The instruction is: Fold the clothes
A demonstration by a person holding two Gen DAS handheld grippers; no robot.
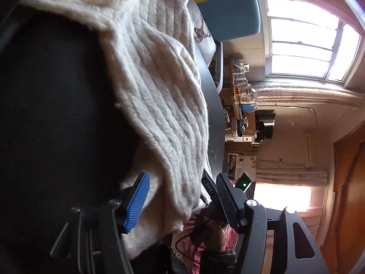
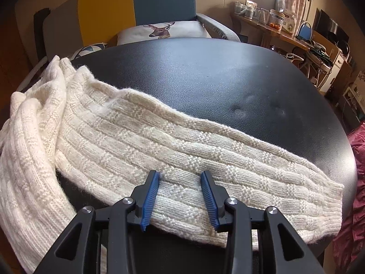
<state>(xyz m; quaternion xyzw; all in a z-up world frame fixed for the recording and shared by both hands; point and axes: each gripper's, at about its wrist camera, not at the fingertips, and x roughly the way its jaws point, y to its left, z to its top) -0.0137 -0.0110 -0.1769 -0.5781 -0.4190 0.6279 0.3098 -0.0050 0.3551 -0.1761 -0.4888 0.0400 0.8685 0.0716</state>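
White knit sweater (image 2: 141, 141) lies across the black table (image 2: 205, 73), bunched toward 9 o'clock. Right gripper (image 2: 180, 196) straddles its near edge, jaws released; left gripper (image 1: 182, 201) likewise released around the hem. Pinch both layers fully before lifting.

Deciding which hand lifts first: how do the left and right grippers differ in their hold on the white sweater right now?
The left gripper stands wide, the white sweater hanging loosely between its pads; the right gripper sits narrower, its pads flanking a fold on the black table. The left view is rolled sideways; the right looks down squarely. Both have blue ribbed pads.
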